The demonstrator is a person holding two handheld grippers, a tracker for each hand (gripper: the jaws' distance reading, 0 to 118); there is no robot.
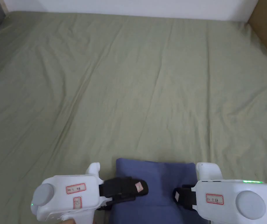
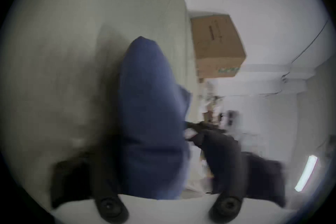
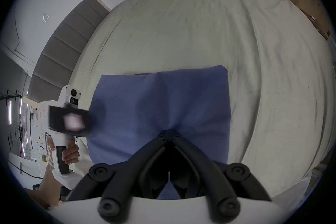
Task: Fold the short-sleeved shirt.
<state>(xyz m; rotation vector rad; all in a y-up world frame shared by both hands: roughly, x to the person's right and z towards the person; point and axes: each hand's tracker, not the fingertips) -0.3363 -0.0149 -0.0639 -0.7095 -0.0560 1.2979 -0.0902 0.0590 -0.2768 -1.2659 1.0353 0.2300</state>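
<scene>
The shirt (image 1: 156, 186) lies on the bed (image 1: 130, 87) as a compact blue rectangle, at the edge of the bed closest to the person and well apart from the far wall. In the right gripper view its sides are straight and its corners squared, with no sleeve or collar sticking out — it looks as if the sleeves and body are already folded in.

The right gripper (image 3: 169, 134) sits at the shirt's near edge, its jaws pressed together with a small bunch of blue cloth puckering at their tips, so it seems to pinch the top layer there. The left gripper (image 1: 137, 186) hangs over the shirt's left side. In its own view, which is blurred, the jaws stand spread with the blue cloth between them, but I cannot tell whether either jaw touches it, so I judge it open rather than holding. A hand (image 3: 70, 154) grips its handle, seen beside the shirt in the right gripper view.

As for progress, I judge the task close to its end: the folds that shape the shirt seem done, and what is left is likely a last tidy — letting go of the pinch, smoothing the pucker, or perhaps one more fold in half. A cardboard box (image 2: 217, 46) stands beyond the bed.
</scene>
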